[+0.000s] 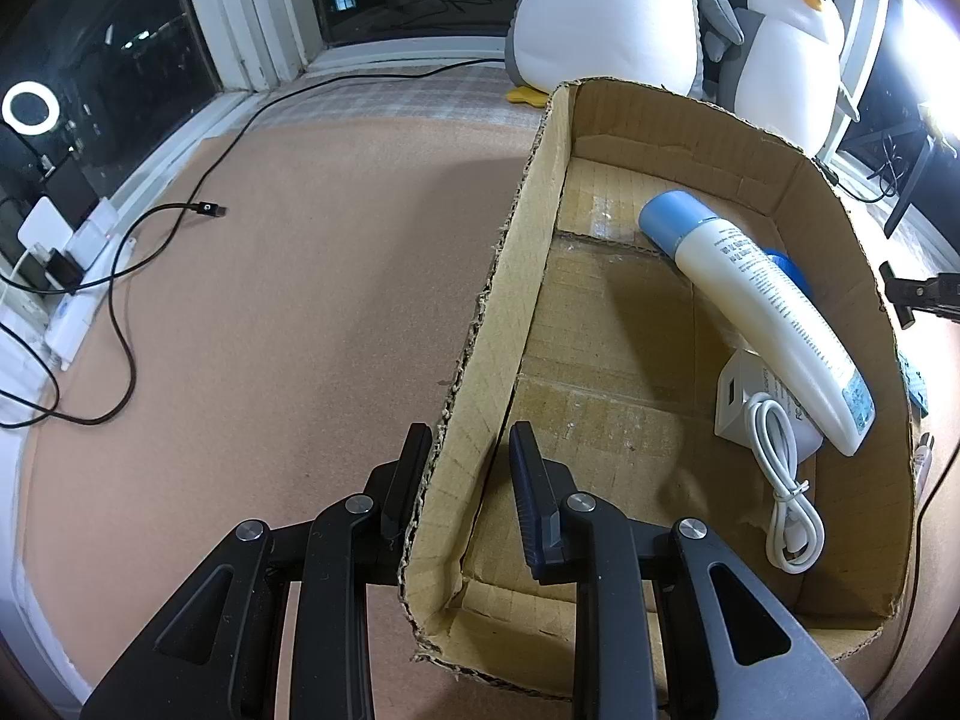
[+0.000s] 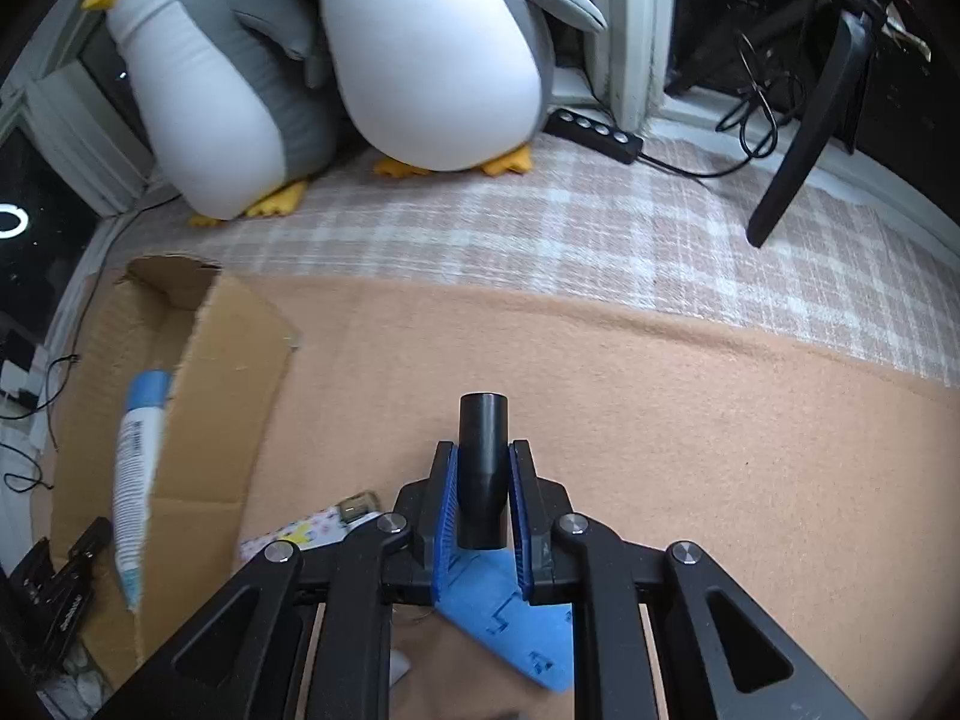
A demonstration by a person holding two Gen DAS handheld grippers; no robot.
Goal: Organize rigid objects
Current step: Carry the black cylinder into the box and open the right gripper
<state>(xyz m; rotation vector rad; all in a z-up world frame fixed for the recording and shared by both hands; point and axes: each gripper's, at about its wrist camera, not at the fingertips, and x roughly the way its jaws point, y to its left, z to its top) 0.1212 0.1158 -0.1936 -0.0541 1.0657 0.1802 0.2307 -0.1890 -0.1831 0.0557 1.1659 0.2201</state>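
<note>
An open cardboard box [image 1: 528, 192] stands on the tan felt mat. My left gripper [image 1: 469, 432] is shut on the box's left wall, one finger outside and one inside. In the box lie a white tube with a blue cap [image 1: 762, 294], a white adapter [image 1: 744, 396] and a coiled white cable [image 1: 780, 480]. My right gripper [image 2: 482, 450] is shut on a black cylinder [image 2: 483, 420], which sticks up between the blue pads, above the mat to the right of the box [image 2: 198, 396]. The tube [image 2: 135, 468] also shows in the right wrist view.
Two penguin plush toys [image 2: 420, 60] sit at the back on a checked cloth. A blue flat piece [image 2: 510, 606] and a patterned item [image 2: 300, 534] lie under the right gripper. A black cable [image 1: 150, 228] and chargers lie left of the box; a black power strip [image 2: 594, 126] lies behind.
</note>
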